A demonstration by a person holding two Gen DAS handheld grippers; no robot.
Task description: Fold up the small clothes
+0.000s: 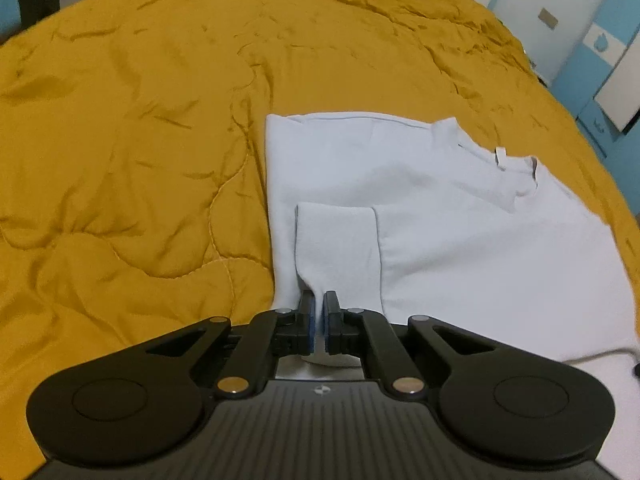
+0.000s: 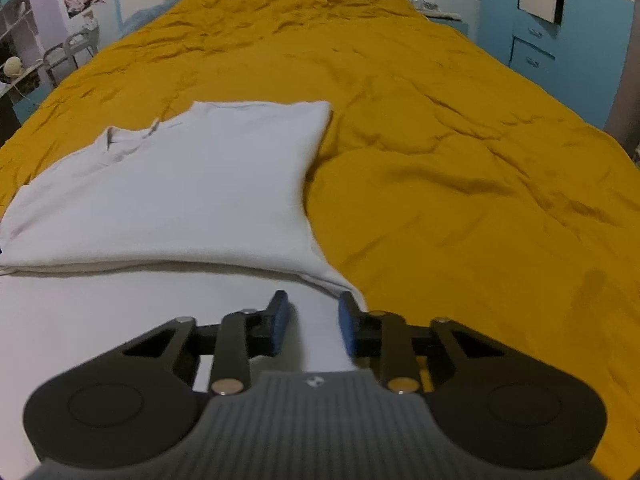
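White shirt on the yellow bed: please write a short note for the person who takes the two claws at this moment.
Left claw: shut on the sleeve, which lies folded over the white shirt.
Right claw: open, holding nothing, above the shirt's near part, close to its right edge.
The shirt lies flat on the yellow quilt, collar at the far side.
Done: both sides appear folded in.
Left: probably release the sleeve, then fold the shirt crosswise.

Both wrist views low, close, forward; share shirt (image 1: 440, 216), quilt (image 2: 460, 160).
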